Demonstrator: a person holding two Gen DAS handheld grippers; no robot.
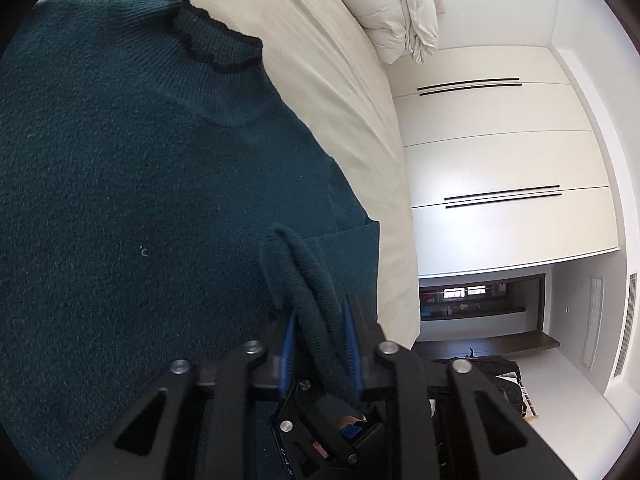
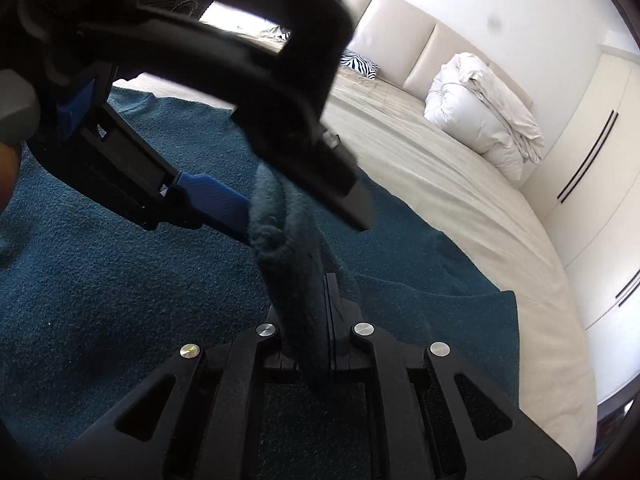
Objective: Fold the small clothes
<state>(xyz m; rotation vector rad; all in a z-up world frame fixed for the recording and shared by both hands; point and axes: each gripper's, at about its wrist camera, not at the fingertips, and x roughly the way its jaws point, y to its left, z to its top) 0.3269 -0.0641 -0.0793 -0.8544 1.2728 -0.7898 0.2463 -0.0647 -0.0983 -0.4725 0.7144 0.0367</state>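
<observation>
A dark teal knit sweater (image 1: 140,168) lies spread on the beige bed, its black-trimmed collar (image 1: 208,40) toward the top of the left wrist view. My left gripper (image 1: 318,324) is shut on a bunched ribbed edge of the sweater (image 1: 304,276), near the garment's right edge. In the right wrist view my right gripper (image 2: 308,312) is shut on the same raised strip of sweater (image 2: 276,232). The left gripper (image 2: 256,204) shows there too, close above, its blue pads (image 2: 216,196) pinching the strip from the far side. The sweater body (image 2: 120,264) lies beneath both.
The beige bed (image 2: 460,200) stretches to the right. A bundled white duvet (image 2: 480,112) and a zebra-print pillow (image 2: 358,62) sit near the headboard. White wardrobe doors (image 1: 500,152) stand beyond the bed's edge, with a dark shelf and bags lower down (image 1: 500,368).
</observation>
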